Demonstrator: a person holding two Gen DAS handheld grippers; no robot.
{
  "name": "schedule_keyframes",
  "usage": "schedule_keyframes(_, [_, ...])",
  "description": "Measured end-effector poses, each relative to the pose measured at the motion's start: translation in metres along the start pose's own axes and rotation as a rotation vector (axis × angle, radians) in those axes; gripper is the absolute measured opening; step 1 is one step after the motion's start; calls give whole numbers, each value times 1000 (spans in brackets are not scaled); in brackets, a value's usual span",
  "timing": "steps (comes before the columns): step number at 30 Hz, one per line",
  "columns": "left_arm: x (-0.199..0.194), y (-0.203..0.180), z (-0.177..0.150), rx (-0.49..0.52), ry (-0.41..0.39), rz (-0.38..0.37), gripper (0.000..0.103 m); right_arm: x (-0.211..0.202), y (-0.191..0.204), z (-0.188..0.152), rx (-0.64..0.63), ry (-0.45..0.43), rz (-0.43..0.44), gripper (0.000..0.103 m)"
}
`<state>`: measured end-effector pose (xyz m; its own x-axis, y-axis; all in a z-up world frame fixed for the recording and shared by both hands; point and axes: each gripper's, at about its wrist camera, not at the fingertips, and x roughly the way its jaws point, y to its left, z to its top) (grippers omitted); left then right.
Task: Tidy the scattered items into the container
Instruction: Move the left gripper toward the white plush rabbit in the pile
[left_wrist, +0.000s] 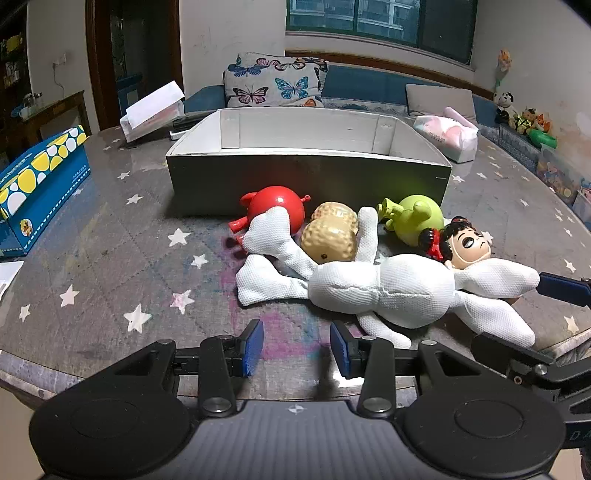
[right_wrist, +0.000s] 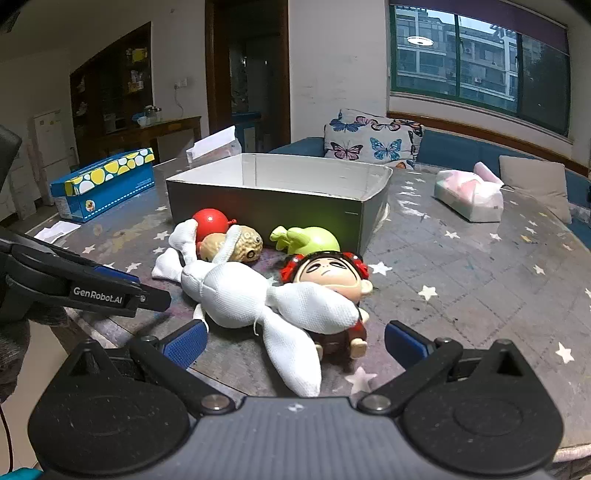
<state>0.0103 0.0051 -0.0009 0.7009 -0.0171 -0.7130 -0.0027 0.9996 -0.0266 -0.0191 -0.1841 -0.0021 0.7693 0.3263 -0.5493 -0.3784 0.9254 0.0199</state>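
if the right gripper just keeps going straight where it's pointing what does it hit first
Most likely the white stuffed toy: one limb lies between the open right gripper pads, draped over the big-headed doll behind it. Depth is uncertain.

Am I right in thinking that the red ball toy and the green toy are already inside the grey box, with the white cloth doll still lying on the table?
Not quite: the red ball toy and the green toy lie on the table in front of the grey box, not inside it, as the left wrist view shows. The white cloth doll does lie on the table.
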Motion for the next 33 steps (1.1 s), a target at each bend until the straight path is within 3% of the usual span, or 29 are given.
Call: schedule_keyframes(33, [2, 11, 7, -36, 18, -5, 43, 8, 11, 15, -32, -8, 67, 103])
